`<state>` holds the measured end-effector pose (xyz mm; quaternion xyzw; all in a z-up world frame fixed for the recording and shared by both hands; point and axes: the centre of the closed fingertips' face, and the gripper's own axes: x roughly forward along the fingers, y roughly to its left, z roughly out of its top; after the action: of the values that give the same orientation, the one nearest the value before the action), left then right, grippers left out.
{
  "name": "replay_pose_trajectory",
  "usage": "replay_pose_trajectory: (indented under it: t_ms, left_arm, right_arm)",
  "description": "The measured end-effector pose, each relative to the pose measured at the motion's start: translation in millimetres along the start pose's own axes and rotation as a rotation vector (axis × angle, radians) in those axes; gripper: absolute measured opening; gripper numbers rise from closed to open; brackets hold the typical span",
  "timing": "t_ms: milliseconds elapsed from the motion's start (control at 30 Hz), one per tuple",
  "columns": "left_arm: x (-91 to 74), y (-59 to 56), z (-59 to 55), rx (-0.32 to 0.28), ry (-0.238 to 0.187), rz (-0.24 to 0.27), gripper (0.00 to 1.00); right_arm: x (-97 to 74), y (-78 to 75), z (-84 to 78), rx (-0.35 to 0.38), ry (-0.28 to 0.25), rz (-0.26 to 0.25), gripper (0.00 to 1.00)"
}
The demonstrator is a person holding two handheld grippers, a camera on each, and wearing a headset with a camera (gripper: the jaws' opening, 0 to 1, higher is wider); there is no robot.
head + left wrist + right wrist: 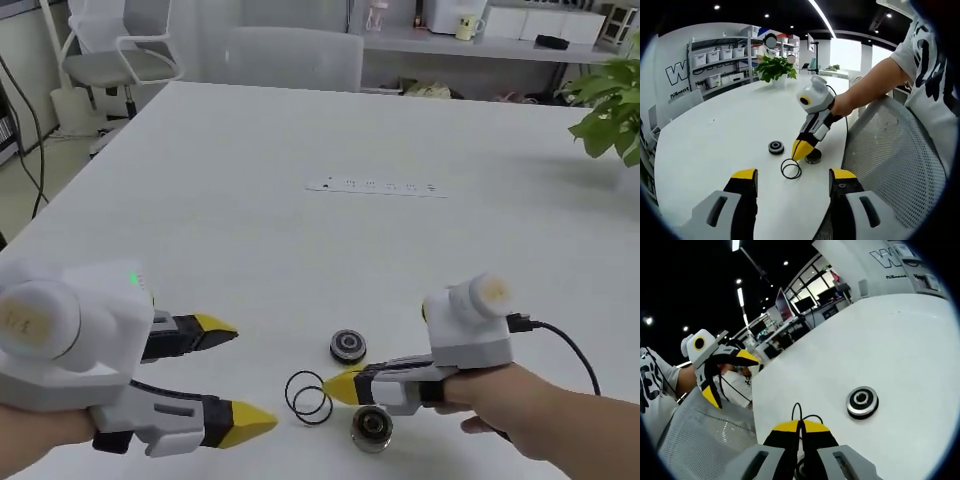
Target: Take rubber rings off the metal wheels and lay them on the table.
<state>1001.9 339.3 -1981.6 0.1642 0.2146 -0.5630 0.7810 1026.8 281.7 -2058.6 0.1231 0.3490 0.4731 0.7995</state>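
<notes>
2 rings (pixel 308 397) are lying on the table (pixel 300 230), the shut right gripper (pixel 338 386) seemingly pinching 1, left gripper (pixel 250 374) gaping, far wheel (pixel 348 346) looking unstripped

Two metal wheels (pixel 348 346) (pixel 372 426), two rubber rings (pixel 308 397), two tongs (pixel 255 375) (pixel 332 386).

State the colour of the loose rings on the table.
Black rings, clearest in the head view.

A white power strip (pixel 377 186) lies flat, well apart from a leafy green plant (pixel 612 110) at the head view's right edge. A white office chair (pixel 118 55) stands far left, with a grey chair (pixel 293 58) near it.
</notes>
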Motion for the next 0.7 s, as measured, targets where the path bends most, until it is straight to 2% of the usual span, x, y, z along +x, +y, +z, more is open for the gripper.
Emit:
replay_pose_trajectory:
  t_ms: [267,700]
  left_arm:
    - [-1.4,0.5,0.0,-0.002,0.001,0.004,0.55]
    - [-3.1,1.0,-0.3,-0.004,0.004,0.01,0.55]
  right_arm:
    - [3.4,-6.3,-5.0,-0.015,0.012,-0.032,0.0]
    - [2.1,-8.3,-4.5,-0.07,0.015,-0.051,0.02]
